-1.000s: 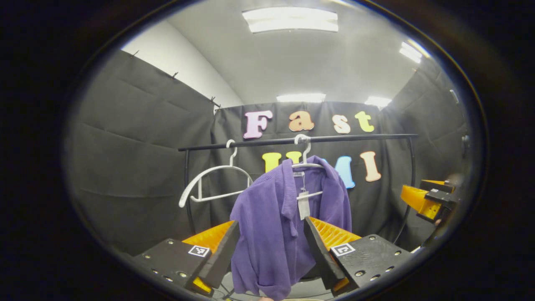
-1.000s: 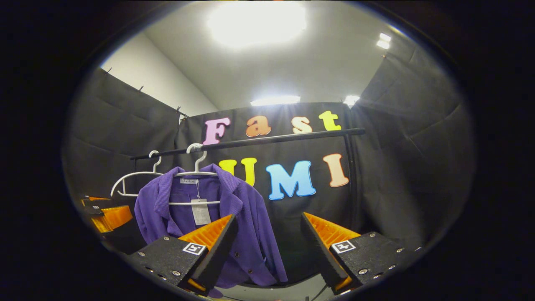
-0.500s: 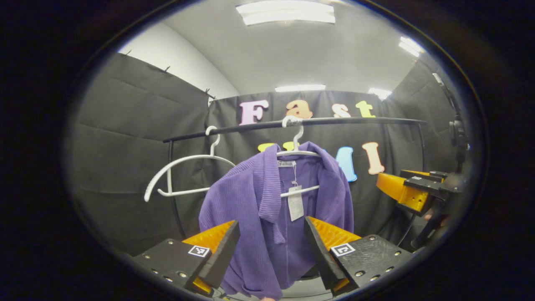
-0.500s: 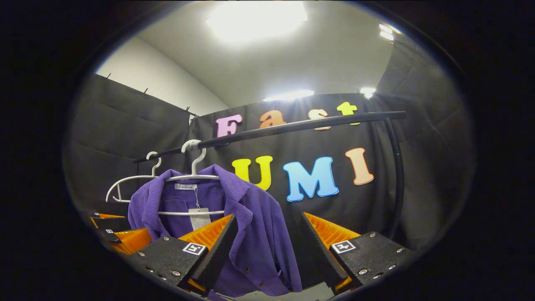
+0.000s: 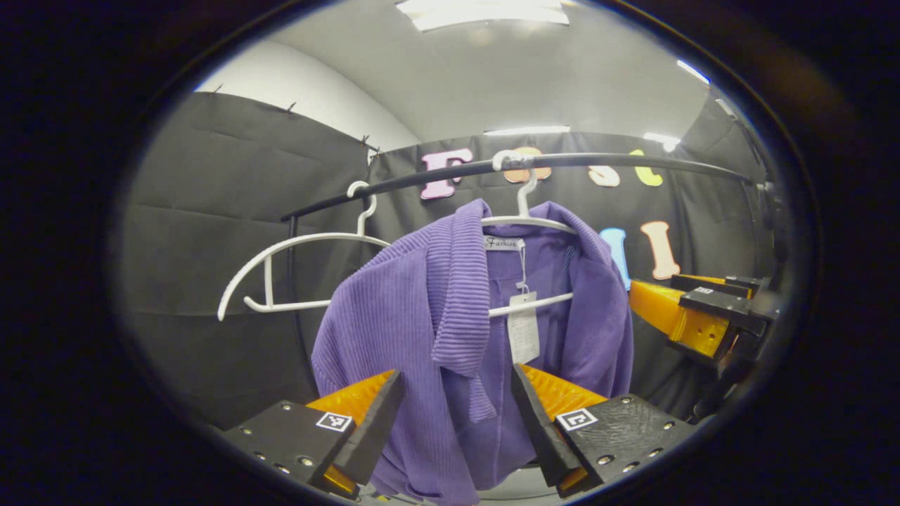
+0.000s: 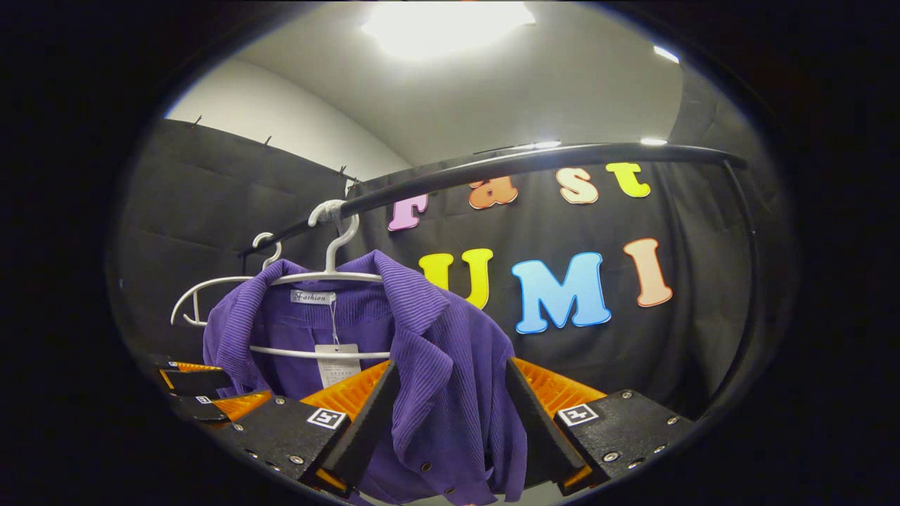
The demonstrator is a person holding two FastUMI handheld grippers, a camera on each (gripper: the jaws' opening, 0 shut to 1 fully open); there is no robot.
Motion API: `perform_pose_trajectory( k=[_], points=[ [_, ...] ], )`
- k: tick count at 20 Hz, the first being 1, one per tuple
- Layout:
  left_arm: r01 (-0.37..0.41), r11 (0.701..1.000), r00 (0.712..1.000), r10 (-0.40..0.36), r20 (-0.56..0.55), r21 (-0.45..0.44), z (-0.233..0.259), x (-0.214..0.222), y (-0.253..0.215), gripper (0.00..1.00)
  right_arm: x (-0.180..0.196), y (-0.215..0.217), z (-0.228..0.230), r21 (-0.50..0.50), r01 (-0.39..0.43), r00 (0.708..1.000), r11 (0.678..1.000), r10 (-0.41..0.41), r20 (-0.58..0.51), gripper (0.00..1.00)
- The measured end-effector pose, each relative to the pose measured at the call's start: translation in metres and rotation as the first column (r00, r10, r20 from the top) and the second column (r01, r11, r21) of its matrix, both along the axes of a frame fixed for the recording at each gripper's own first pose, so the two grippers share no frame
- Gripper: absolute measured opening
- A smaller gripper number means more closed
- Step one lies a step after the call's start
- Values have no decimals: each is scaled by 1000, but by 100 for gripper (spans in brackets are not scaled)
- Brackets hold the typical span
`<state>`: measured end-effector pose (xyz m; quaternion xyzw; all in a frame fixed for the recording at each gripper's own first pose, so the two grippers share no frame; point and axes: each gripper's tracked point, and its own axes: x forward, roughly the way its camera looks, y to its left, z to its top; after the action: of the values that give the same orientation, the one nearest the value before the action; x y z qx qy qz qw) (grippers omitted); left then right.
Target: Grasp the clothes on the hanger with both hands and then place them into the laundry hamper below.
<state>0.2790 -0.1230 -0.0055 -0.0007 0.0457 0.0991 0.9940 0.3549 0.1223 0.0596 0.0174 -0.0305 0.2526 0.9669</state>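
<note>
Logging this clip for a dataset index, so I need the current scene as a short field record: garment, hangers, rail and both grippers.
garment: purple jacket hanging on a white hanger, paper tag at the collar
second hanger: bare white hanger beside it
rail: black rail carries both
left gripper: open, jacket front seen between its fingers
right gripper: open, at the jacket's buttoned edge

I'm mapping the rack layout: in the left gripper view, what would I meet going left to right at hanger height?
empty white hanger → purple jacket → paper tag → right gripper
</note>
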Motion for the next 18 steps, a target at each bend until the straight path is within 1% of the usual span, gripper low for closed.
perform_pose_trajectory(
  k=[3, 6, 7, 10, 13, 15, 16, 17, 18],
  points=[
    [-34, 999, 999, 34, -5, 15, -6, 9, 4, 94, 12, 16, -5, -17, -31, 1000, 999, 31, 4, 93],
    [-68, 997, 997, 69, -18, 19, -12, 13, 9, 94, 19, 24, -17, 0, -42, 999, 999, 42, -31, 93],
    [-80, 997, 996, 80, -30, 22, -16, 14, 10, 89, 22, 28, -19, 11, -42, 998, 999, 42, -37, 94],
    [-113, 993, 992, 115, -54, 44, -22, 16, 16, 88, 33, 43, -27, 16, -54, 996, 998, 55, -65, 93],
    [-127, 991, 990, 130, -60, 52, -23, 17, 21, 88, 43, 54, -37, -10, -53, 995, 999, 52, -87, 93],
    [-119, 992, 991, 121, -60, 47, -23, 17, 19, 88, 48, 55, -40, -18, -43, 995, 999, 41, -91, 93],
    [-137, 989, 988, 140, -59, 50, -24, 15, 25, 79, 49, 56, -39, -14, -41, 995, 999, 39, -88, 88],
    [-138, 989, 988, 141, -65, 45, -27, 15, 27, 70, 49, 57, -39, -12, -41, 995, 999, 39, -87, 83],
    [-129, 991, 989, 131, -72, 36, -28, 15, 26, 62, 48, 58, -39, -8, -43, 995, 999, 42, -89, 70]
  ],
)
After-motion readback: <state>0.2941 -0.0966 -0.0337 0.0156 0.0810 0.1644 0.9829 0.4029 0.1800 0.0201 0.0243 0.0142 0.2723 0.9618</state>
